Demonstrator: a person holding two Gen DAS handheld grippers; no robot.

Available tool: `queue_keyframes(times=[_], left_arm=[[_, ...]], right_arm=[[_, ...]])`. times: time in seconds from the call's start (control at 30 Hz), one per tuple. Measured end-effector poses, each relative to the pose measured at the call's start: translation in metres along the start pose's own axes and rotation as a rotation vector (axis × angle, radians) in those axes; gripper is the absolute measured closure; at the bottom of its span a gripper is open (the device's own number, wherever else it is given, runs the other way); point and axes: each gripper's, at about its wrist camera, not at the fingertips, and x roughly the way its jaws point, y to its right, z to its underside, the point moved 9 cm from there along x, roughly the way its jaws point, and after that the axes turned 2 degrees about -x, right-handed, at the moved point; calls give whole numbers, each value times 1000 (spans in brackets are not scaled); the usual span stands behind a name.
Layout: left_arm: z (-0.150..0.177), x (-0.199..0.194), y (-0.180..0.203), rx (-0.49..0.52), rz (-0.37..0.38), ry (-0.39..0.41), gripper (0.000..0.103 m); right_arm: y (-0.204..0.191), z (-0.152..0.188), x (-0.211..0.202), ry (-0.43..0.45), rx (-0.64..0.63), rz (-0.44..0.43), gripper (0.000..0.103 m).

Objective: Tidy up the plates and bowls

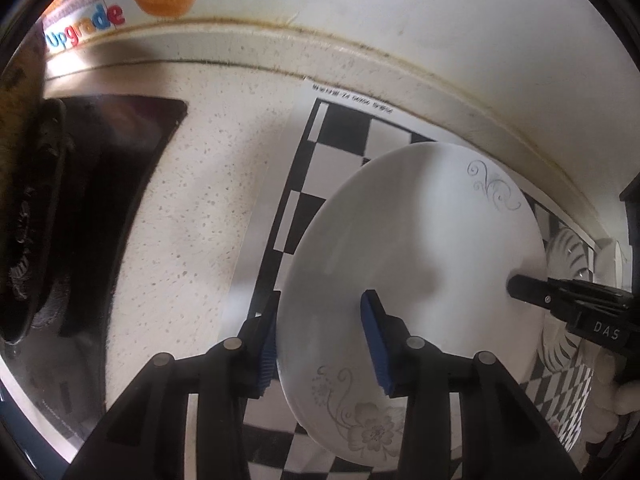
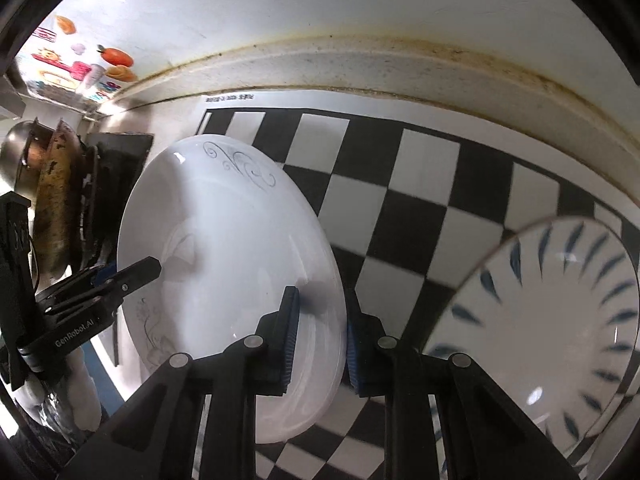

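Observation:
A white plate with grey floral print (image 1: 420,264) is tilted above the checkered mat (image 1: 340,132). My left gripper (image 1: 320,340) straddles its near rim, one blue pad on each face. My right gripper (image 2: 320,336) straddles the opposite rim of the same plate (image 2: 228,248) the same way. Each gripper shows in the other's view: the right one (image 1: 516,284) at the plate's far edge, the left one (image 2: 152,268) at the plate's left side. A white bowl with blue dashes (image 2: 560,320) sits at the lower right of the right wrist view.
A striped bowl (image 1: 568,256) stands behind the plate at the right. A black stove top (image 1: 120,152) and dark pans (image 2: 60,208) lie to the left. The counter's raised back edge (image 2: 400,64) and white wall run behind the mat (image 2: 420,184).

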Motion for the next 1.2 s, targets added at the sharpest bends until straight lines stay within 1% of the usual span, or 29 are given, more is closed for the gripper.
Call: queue_keyframes(times=[0.13, 0.23, 0.27, 0.33, 0.37, 0.43, 0.6, 0.63, 0.67, 0.73, 0.8, 0.87, 0.9, 1.0, 1.2], left_arm=[[12, -21, 12, 30, 0, 11, 67], [25, -37, 32, 60, -1, 13, 67], [21, -41, 43, 71, 0, 11, 67], [33, -49, 55, 94, 3, 8, 67], [30, -51, 63, 106, 4, 6, 67], [40, -57, 72, 127, 6, 6, 67], [75, -61, 105, 187, 32, -20, 67], [83, -60, 113, 197, 36, -29, 67], [91, -58, 120, 210, 40, -39, 67], [105, -55, 135, 235, 47, -59, 67], [123, -52, 151, 262, 50, -80, 67], [139, -47, 167, 292, 49, -103, 67], [145, -44, 173, 304, 48, -114, 67], [166, -32, 189, 339, 38, -153, 67], [197, -14, 215, 407, 1, -202, 67]], right_arm=[[-2, 20, -19, 23, 26, -15, 80], [5, 42, -43, 40, 40, -21, 80], [6, 50, -50, 46, 45, -21, 80], [13, 64, -63, 55, 52, -20, 80], [17, 77, -73, 63, 62, -20, 80], [30, 99, -90, 74, 74, -21, 80], [57, 149, -121, 105, 126, -25, 80], [67, 167, -129, 111, 148, -34, 80], [72, 174, -133, 113, 158, -37, 80], [89, 201, -142, 121, 196, -37, 80], [100, 222, -146, 124, 219, -34, 80], [116, 252, -150, 120, 257, -37, 80], [115, 254, -146, 116, 266, -37, 80], [133, 287, -142, 97, 299, -29, 80], [164, 331, -130, 69, 353, -47, 80]])
